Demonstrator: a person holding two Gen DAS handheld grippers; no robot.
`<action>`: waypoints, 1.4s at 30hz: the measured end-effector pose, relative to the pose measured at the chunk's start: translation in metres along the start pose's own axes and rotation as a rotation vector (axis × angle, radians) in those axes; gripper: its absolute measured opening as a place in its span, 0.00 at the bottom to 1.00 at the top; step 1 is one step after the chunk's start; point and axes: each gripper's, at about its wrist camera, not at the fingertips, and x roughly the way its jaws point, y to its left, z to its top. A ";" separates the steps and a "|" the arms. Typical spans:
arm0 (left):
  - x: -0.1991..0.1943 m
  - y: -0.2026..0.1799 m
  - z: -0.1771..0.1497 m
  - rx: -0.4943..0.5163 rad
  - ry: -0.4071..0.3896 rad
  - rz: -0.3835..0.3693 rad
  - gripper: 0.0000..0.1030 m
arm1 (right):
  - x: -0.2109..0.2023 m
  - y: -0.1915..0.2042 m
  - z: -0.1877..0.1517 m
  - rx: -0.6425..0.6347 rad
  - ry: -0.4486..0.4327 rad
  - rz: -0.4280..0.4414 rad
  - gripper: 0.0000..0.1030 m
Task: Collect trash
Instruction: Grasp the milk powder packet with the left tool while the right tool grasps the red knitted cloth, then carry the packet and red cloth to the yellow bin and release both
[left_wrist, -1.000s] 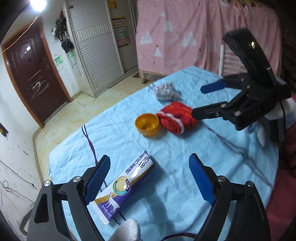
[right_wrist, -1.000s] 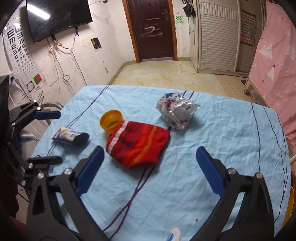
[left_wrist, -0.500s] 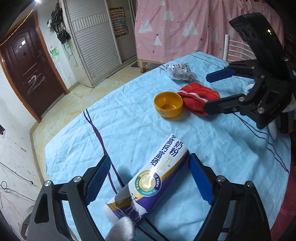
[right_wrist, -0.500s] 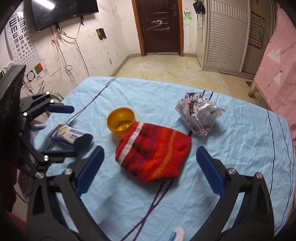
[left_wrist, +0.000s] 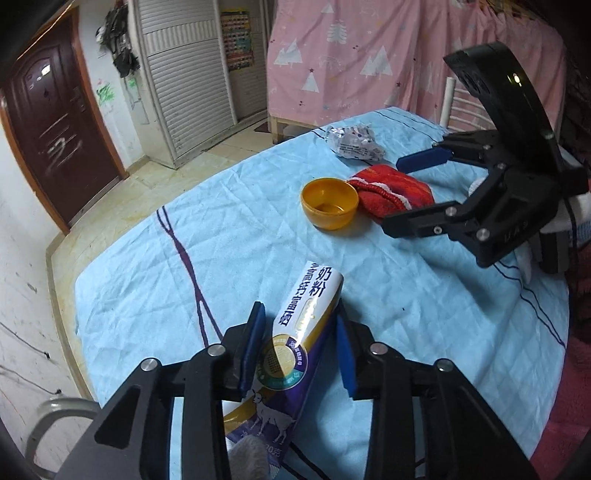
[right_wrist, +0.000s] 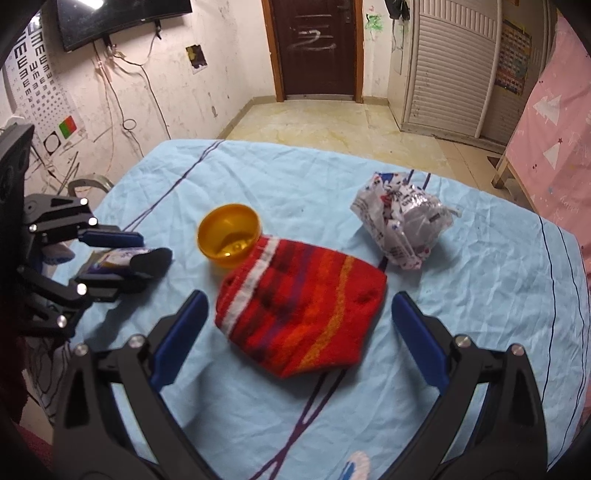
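My left gripper (left_wrist: 299, 349) is shut on a white and purple milk powder packet (left_wrist: 295, 354) that lies on the blue tablecloth (left_wrist: 184, 295); the same grip shows at the left of the right wrist view (right_wrist: 122, 254). My right gripper (right_wrist: 295, 332) is open and empty, with its fingers on either side of a red striped knit hat (right_wrist: 299, 306). It also shows in the left wrist view (left_wrist: 417, 192). A crumpled white wrapper (right_wrist: 402, 221) lies beyond the hat, at the far side of the table (left_wrist: 354, 142).
An orange bowl (right_wrist: 229, 236) touches the hat's left edge and shows in the left wrist view (left_wrist: 328, 201). The table edge falls off to tiled floor (right_wrist: 332, 125) toward a brown door (right_wrist: 314, 48). A pink curtain (left_wrist: 369, 55) hangs behind the table.
My left gripper moved forward over the packet and closed on it. My right gripper moved nearer the red hat and stayed open.
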 end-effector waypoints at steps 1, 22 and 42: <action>0.000 0.000 0.000 -0.007 -0.001 0.002 0.24 | 0.001 0.000 -0.001 -0.002 0.005 -0.003 0.93; -0.031 -0.021 0.001 -0.123 -0.069 0.094 0.23 | -0.037 -0.012 -0.013 0.017 -0.083 -0.012 0.29; -0.044 -0.074 0.037 -0.108 -0.060 0.232 0.13 | -0.105 -0.064 -0.049 0.128 -0.226 0.001 0.29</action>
